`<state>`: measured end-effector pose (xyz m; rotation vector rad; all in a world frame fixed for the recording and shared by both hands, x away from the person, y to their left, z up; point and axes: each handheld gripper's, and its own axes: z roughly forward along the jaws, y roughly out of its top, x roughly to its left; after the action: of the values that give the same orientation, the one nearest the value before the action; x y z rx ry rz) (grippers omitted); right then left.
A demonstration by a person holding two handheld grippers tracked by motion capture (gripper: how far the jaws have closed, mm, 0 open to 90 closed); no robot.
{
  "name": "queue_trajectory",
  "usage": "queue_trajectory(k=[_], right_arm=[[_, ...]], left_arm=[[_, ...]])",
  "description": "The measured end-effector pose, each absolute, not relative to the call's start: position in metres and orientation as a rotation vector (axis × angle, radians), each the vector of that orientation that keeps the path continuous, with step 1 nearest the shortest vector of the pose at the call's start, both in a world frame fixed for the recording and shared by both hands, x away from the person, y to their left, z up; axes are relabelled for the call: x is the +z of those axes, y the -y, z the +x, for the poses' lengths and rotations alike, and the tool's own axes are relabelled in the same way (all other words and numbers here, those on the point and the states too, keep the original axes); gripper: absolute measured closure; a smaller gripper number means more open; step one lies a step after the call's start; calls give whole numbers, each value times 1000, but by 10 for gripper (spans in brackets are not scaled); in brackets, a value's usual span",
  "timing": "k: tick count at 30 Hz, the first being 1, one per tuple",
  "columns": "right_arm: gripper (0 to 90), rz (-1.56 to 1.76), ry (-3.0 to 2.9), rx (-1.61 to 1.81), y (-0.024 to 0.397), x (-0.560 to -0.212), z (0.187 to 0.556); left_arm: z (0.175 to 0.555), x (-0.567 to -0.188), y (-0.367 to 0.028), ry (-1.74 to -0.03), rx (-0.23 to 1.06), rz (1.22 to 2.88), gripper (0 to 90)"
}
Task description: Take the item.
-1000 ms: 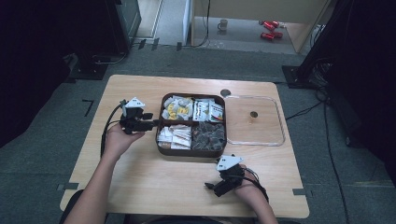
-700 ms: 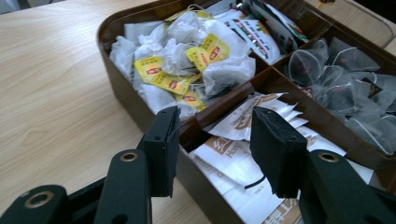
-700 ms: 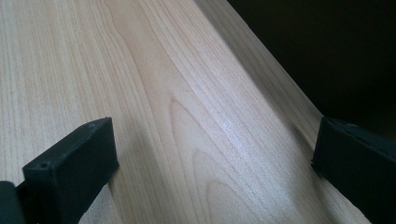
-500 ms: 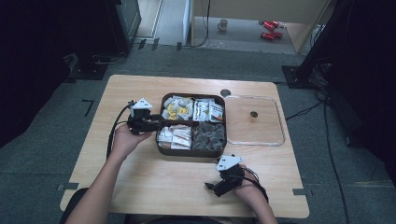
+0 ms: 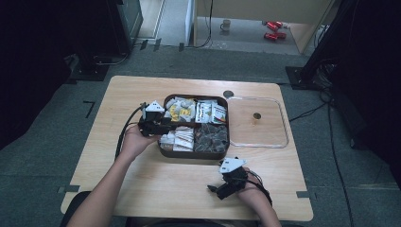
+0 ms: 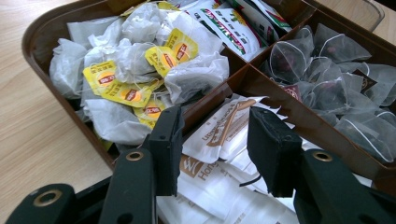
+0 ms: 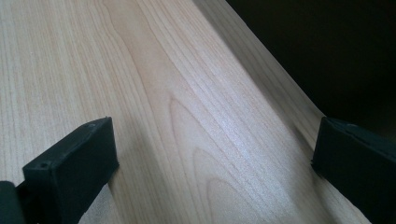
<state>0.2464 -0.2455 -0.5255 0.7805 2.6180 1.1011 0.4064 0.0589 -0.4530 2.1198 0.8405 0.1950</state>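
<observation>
Left claw (image 6: 215,144) hangs over the near-left compartment of the brown tray (image 5: 163,152), jaws apart and just narrowing, with the white sachets (image 6: 219,135) between them but not yet pinched. I judge I'm mid-approach for picking one sachet. Next I need to drop a little lower and close on a single packet edge, clear of the divider (image 6: 243,77). Right claw (image 5: 226,185) rests on the table (image 5: 142,184) near me, jaws wide apart and holding nothing.

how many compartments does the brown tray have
4. Far left holds yellow-tagged tea bags, far right printed packets, near left white sachets, near right clear mesh bags. None seems hidden.
</observation>
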Motion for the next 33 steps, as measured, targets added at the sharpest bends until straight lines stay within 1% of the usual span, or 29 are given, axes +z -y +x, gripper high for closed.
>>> queue_trajectory(k=[6, 16, 20, 21, 24, 29, 31, 33], right_arm=[[0, 782, -2618, 1102, 245, -525, 246], [0, 781, -2618, 1101, 246, -525, 246], [0, 782, -2618, 1101, 246, -525, 246], [0, 781, -2618, 1101, 246, -525, 246], [0, 782, -2617, 1101, 246, -525, 246], [0, 781, -2617, 1101, 246, -525, 246], [0, 782, -2618, 1101, 246, -525, 246], [0, 781, -2618, 1101, 246, -525, 246]], left_arm=[[406, -456, -50, -818, 206, 2140, 583], [409, -464, -43, -814, 202, 2180, 647], [406, -466, -38, -786, 239, 2224, 689], [405, -467, -36, -779, 269, 2245, 689], [404, -466, -36, -775, 278, 2251, 757], [404, -465, -36, -781, 252, 2271, 858], [405, -464, -36, -781, 243, 2285, 866], [406, -464, -35, -794, 232, 2289, 893]])
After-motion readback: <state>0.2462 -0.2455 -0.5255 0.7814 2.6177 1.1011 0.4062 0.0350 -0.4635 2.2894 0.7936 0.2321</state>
